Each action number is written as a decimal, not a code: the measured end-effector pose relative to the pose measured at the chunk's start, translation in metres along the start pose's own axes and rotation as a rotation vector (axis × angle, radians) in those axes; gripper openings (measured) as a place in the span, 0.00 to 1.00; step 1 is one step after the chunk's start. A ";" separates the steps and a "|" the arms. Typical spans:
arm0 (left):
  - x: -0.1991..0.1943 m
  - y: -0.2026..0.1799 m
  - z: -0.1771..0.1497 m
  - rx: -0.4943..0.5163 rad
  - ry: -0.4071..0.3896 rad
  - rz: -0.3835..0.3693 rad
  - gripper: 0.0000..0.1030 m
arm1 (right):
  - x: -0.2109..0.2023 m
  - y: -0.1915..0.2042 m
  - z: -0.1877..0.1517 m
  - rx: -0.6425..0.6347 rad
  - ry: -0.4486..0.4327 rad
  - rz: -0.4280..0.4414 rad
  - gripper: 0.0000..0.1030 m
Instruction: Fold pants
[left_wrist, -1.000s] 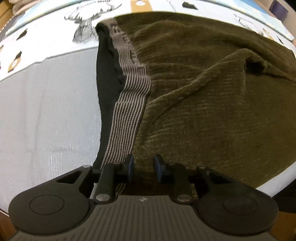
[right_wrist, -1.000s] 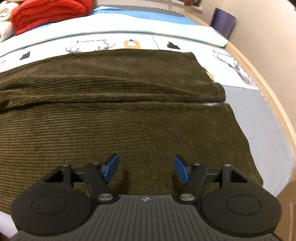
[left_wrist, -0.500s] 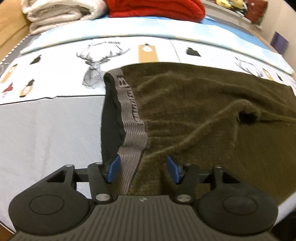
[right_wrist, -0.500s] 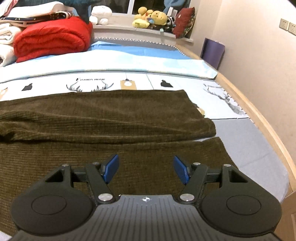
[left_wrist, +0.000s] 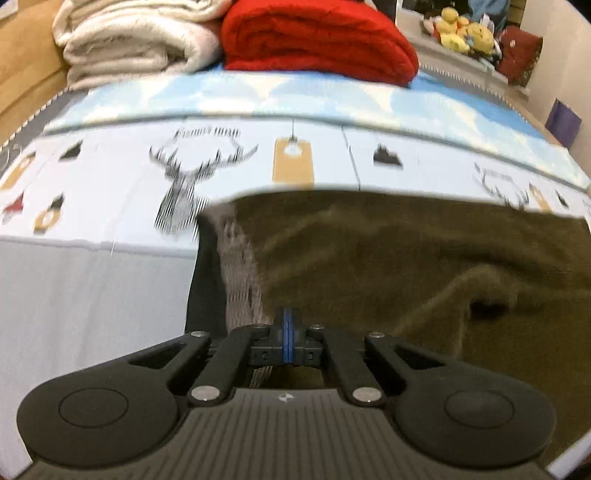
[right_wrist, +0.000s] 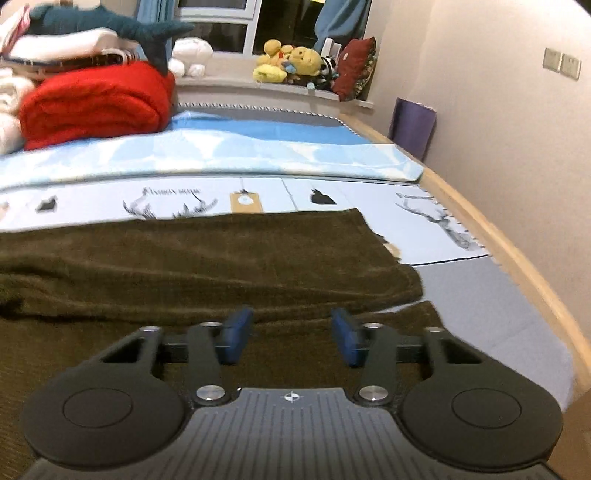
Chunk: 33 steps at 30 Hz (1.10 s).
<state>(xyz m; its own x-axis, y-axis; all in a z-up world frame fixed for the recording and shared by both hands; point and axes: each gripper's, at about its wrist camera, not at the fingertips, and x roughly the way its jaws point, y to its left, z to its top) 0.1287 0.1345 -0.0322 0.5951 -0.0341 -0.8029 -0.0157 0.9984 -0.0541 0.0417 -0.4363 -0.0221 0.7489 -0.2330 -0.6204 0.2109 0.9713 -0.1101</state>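
Olive corduroy pants lie spread on the bed, their striped grey waistband and black lining at the left end. My left gripper hangs just above the waistband's near end. Its blue pads are pressed flat together, and I see no cloth between them. In the right wrist view the two pant legs lie side by side and end at the right. My right gripper hovers over the near leg. Its jaws are closing, with the pads still apart and nothing pinched.
A folded red blanket and white blankets are stacked at the far end of the bed. Plush toys sit on the window ledge. The wooden bed edge and a wall run along the right.
The left jaws opened wide over the waistband, then shut, while that gripper rose and tilted up. The right jaws narrowed, and its view tipped up toward the window.
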 end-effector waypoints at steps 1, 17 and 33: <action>0.004 -0.001 0.011 -0.023 -0.020 -0.012 0.00 | 0.001 -0.001 0.001 0.013 0.004 0.012 0.28; 0.102 -0.007 0.068 -0.017 -0.174 0.037 0.28 | 0.025 0.024 0.009 -0.063 0.052 0.062 0.28; 0.183 -0.027 0.086 0.128 -0.088 -0.096 0.54 | 0.039 0.046 0.014 -0.125 0.086 0.068 0.29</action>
<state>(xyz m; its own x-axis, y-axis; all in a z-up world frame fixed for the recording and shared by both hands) 0.3072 0.1056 -0.1271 0.6569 -0.1313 -0.7425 0.1441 0.9884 -0.0473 0.0895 -0.4011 -0.0401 0.7011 -0.1664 -0.6934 0.0776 0.9844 -0.1577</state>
